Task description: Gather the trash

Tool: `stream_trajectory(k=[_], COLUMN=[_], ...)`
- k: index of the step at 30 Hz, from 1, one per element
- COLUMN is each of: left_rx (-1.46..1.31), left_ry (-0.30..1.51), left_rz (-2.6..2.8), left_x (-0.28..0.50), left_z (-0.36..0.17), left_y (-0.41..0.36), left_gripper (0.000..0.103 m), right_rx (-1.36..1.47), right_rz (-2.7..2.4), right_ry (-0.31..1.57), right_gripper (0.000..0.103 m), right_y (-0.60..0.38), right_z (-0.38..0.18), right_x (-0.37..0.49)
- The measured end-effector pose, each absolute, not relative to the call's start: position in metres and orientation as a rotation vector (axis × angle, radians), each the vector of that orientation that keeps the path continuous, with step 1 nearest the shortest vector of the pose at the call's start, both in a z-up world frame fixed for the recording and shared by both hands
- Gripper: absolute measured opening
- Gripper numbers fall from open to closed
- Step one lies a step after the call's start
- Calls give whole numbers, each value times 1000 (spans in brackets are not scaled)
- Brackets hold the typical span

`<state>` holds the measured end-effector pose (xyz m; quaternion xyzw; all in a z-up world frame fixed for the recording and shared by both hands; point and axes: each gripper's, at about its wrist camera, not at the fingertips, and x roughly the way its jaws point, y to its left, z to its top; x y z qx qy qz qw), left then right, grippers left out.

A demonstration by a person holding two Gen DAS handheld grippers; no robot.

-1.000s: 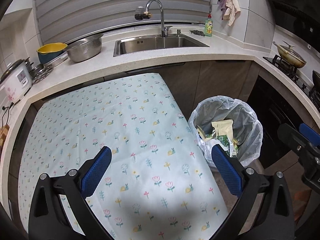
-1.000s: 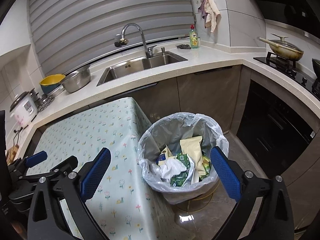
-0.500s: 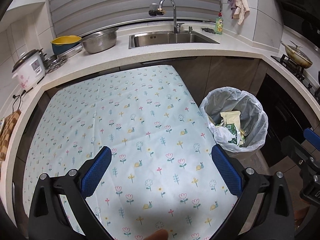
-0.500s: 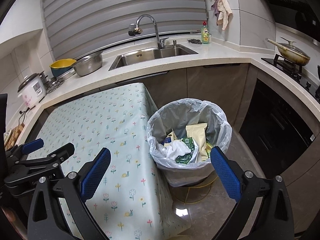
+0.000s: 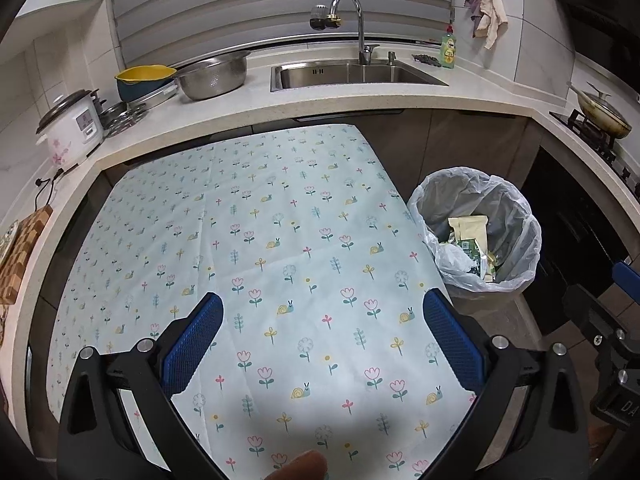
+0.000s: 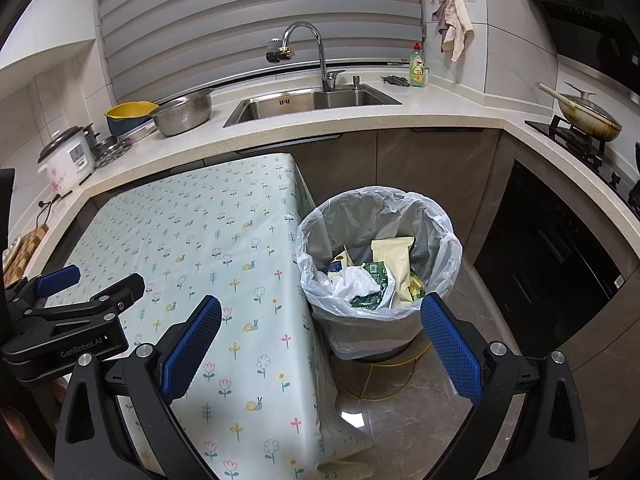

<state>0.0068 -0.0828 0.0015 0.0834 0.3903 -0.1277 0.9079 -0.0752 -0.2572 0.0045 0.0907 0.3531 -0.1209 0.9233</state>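
From the left wrist: left gripper (image 5: 323, 340) spread wide and carrying nothing, hovering over the flowered tabletop (image 5: 256, 240), with no litter visible anywhere on the cloth. Beside the tabletop's right edge, on the floor: the lined bin (image 5: 476, 236), trash (image 5: 468, 240) already inside. A fingertip intruding at the tabletop's near edge. From the right wrist: right gripper (image 6: 321, 344) likewise splayed and empty, poised over the tabletop's right edge with the bin (image 6: 380, 264) just beyond; wrappers and a crumpled bag (image 6: 376, 276) heaped inside, close under the rim. Left gripper (image 6: 72, 312) visible above the tabletop's near-left part. Likely near the finish: best to scan the tabletop and floor by the bin for leftovers, keep fingers clear of the loose liner, avoid snagging the cloth hem.
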Motion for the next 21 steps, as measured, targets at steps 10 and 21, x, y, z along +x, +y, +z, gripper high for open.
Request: stream_trajectory(k=[10, 21], left_rx=[181, 178], left_ry=[795, 803], left_rz=[-273, -288], left_x=[-2, -6], left_z=[2, 2], left_y=[-87, -89], left_gripper=[96, 96], right_rx=[178, 172], right_rz=[-251, -250], right_ry=[724, 729], right_gripper=[96, 96], right_y=[-254, -252], right_z=[3, 1], right_x=[-79, -82])
